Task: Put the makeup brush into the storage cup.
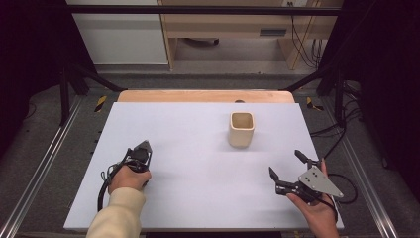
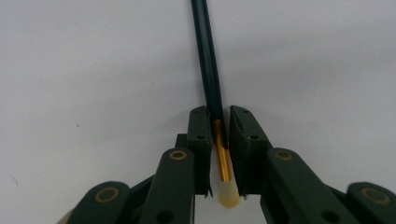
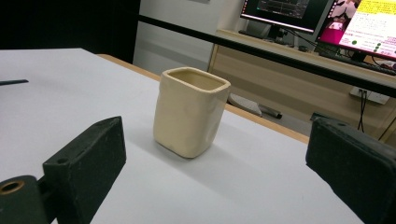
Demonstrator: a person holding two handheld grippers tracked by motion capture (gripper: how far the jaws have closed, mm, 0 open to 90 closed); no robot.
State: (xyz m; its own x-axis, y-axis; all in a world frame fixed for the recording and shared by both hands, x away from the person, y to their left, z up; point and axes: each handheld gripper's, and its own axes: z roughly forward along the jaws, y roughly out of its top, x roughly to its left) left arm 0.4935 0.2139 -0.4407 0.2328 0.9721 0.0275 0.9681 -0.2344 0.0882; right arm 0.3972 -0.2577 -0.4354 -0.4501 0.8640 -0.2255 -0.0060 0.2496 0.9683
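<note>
A dark pencil (image 2: 208, 60) with a gold ferrule and a pale eraser (image 2: 229, 196) lies on the white table (image 2: 93, 70). My left gripper (image 2: 218, 116) is shut on it near the ferrule, one jaw on each side, and the shaft runs away from the jaws. In the high view the left gripper (image 1: 143, 148) points down at the table's left part. A cream square cup (image 1: 241, 129) stands upright at the back right, seen closer as the cup (image 3: 191, 112). My right gripper (image 1: 284, 161) hovers open at the front right. Its jaws are wide apart and the gripper (image 3: 222, 140) faces the cup from a distance.
A wooden strip (image 1: 205, 95) runs along the table's far edge. Metal rails (image 1: 44, 163) and black frame bars flank the table. Cables (image 1: 346, 119) lie on the floor at the right. Monitors (image 3: 327, 18) stand on a desk beyond the table.
</note>
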